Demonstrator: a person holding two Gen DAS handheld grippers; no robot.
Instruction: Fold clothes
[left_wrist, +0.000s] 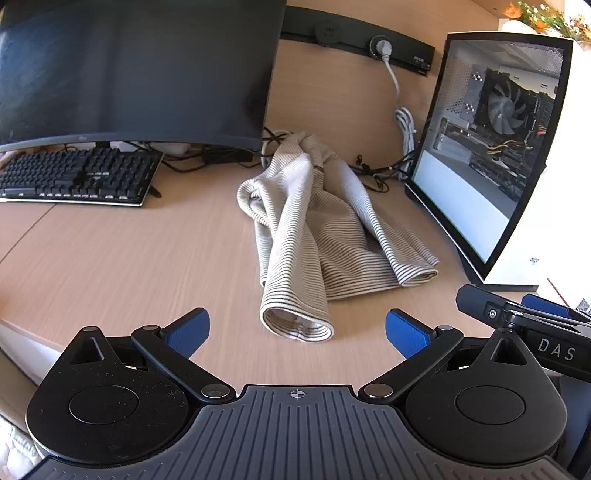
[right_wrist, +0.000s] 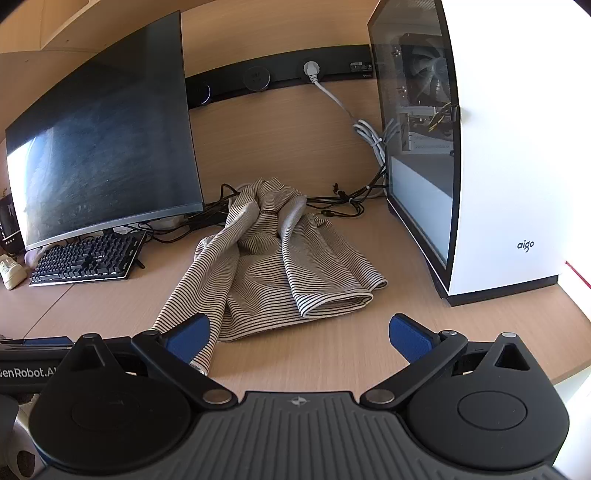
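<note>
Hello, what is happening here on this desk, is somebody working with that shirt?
A person holds two handheld grippers over a wooden desk to fold clothes. A striped long-sleeved shirt lies crumpled between the monitor and the white computer case, not yet folded. The left gripper and right gripper are both open, hovering near the shirt's nearest edge and gripping nothing.

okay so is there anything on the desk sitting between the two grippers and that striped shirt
Nothing visible. Bare desk lies between the open left gripper and the crumpled striped shirt, and the open right gripper is already beside its near sleeve. The keyboard and computer case stand off to either side.
</note>
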